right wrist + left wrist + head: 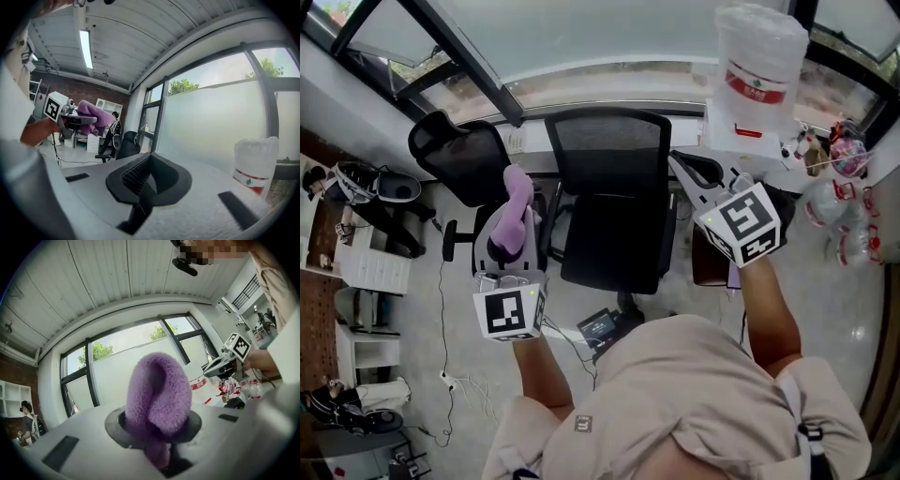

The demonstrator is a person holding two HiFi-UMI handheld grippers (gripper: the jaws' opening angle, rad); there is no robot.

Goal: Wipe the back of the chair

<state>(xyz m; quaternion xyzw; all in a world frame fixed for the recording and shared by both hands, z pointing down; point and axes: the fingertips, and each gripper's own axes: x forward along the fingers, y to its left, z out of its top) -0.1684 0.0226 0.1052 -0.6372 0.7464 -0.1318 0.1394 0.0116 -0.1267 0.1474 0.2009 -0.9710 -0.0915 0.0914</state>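
Office room with a pale floor (pixel 853 309) and big windows (pixel 581 37) along the far side. Two black chairs are sitting by them, the mesh-back chair (pixel 607 159) straight ahead and the second chair (pixel 455 155) to its left. The left gripper (pixel 508 253) is clenching one purple cloth (pixel 516 211) upright, left of the mesh back. The right gripper (pixel 692 173) jaws are pressing together on nothing — one water jug (pixel 761 56) is standing beyond it
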